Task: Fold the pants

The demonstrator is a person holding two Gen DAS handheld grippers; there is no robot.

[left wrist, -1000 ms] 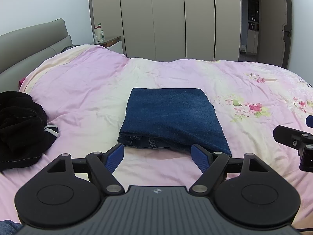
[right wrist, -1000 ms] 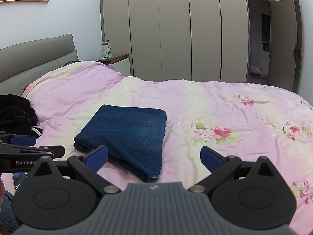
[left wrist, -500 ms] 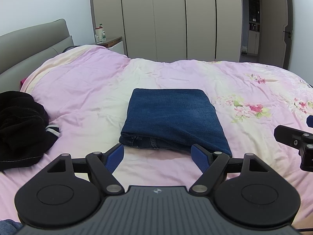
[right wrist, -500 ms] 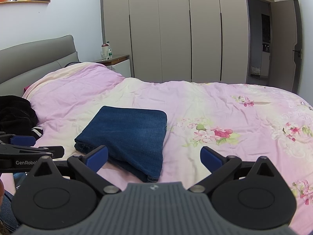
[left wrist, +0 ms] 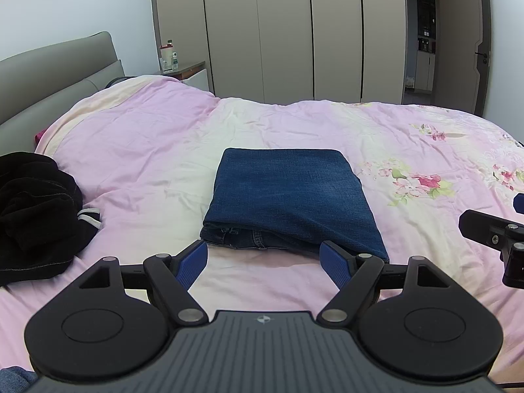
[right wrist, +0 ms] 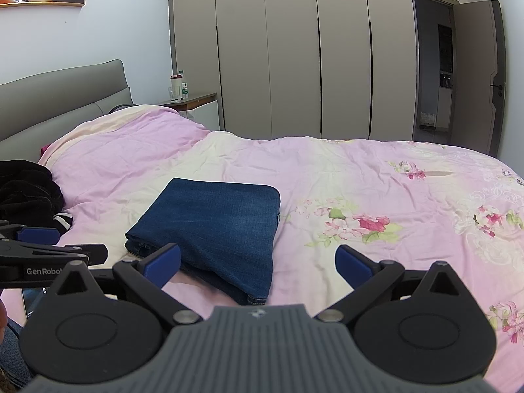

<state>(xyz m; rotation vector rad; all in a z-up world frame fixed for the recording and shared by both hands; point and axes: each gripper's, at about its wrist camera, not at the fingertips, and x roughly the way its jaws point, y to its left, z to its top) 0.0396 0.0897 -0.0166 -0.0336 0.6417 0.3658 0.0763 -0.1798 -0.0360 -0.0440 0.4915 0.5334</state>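
Observation:
Dark blue jeans [left wrist: 288,196] lie folded into a neat rectangle on the pink bed cover [left wrist: 147,150], waistband and layered edges toward me. My left gripper [left wrist: 263,260] hovers open just in front of the near edge of the pants, nothing between its blue pads. In the right wrist view the same jeans [right wrist: 216,226] sit left of centre. My right gripper [right wrist: 258,260] is open and empty, held back from their near right corner. Part of the right gripper [left wrist: 494,232] shows at the left view's right edge, and the left gripper [right wrist: 46,255] at the right view's left edge.
A heap of black clothing [left wrist: 32,209] lies on the bed to the left, near the grey headboard [left wrist: 55,65]. A nightstand [left wrist: 183,67] with bottles stands at the back. Tall wardrobe doors [left wrist: 285,32] and an open door [left wrist: 458,36] are behind the bed.
Both grippers have drifted very slightly; the jeans have not moved and both grippers stay open.

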